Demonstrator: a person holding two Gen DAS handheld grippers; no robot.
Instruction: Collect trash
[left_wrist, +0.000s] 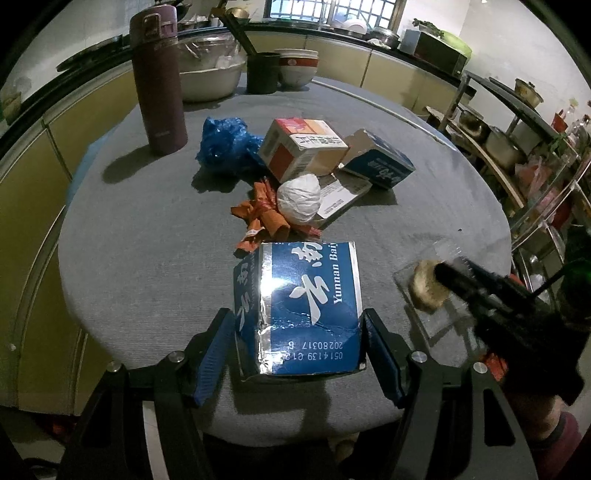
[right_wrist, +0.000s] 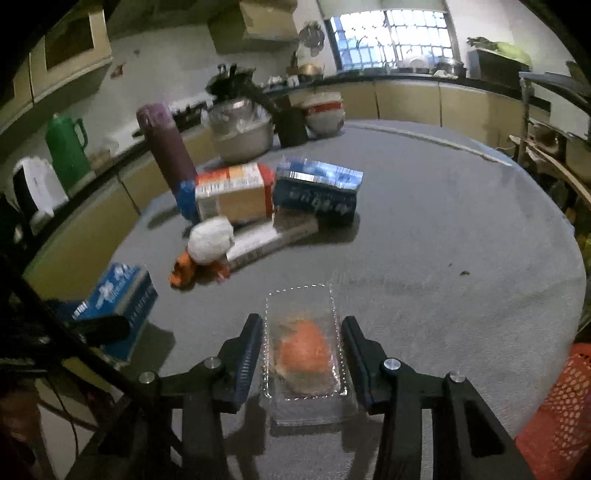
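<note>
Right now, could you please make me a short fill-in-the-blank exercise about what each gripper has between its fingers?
1. The left gripper has a ____ carton between its fingers.
2. The right gripper frames a clear plastic ____.
3. The crumpled white paper ball lies beside an ____ wrapper.

Missing words: blue; container; orange
</note>
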